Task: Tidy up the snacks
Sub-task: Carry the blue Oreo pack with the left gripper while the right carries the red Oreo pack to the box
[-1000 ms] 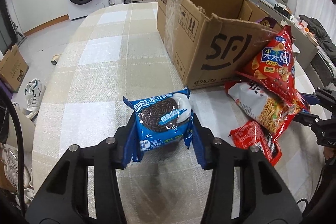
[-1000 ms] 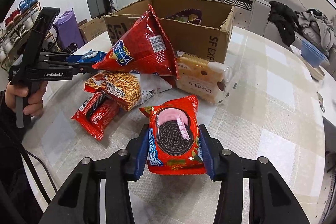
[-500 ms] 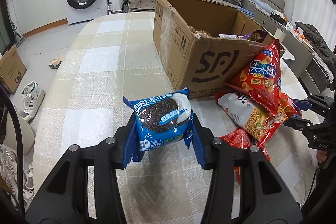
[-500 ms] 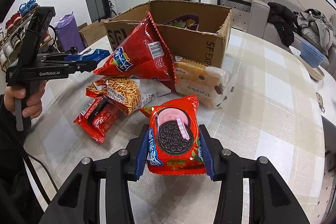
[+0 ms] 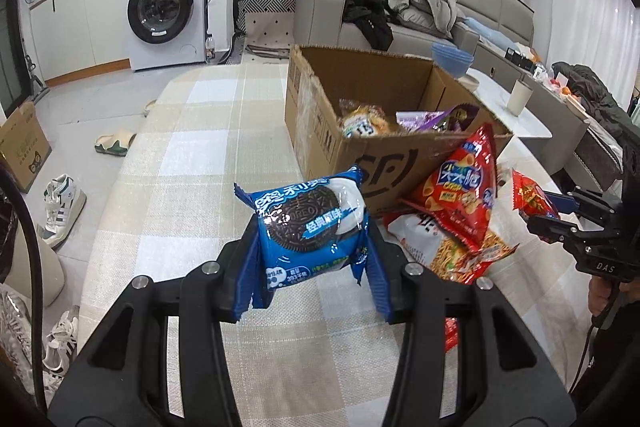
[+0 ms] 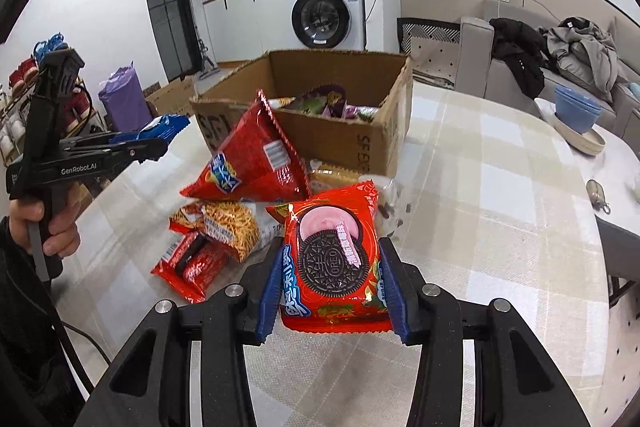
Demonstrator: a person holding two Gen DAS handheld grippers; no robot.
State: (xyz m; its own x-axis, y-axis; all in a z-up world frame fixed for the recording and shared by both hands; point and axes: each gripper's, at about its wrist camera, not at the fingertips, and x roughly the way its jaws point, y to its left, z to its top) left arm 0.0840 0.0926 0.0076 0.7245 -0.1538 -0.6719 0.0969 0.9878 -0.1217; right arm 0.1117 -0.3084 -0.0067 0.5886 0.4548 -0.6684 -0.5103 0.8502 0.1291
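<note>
The left gripper [image 5: 312, 259] is pinching a glossy blue cookie pack [image 5: 310, 229] above the checked tablecloth [image 5: 192, 187], the open cardboard box [image 5: 360, 147] at one o'clock. The right gripper [image 6: 334, 287] is clamping a crinkly red cookie pack [image 6: 334, 259], box at twelve o'clock.

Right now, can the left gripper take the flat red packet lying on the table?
Probably not yet. The left gripper is already shut on the blue cookie pack, so its fingers are full. The flat red packet itself lies uncovered on the table, beside the noodle bag.
</note>
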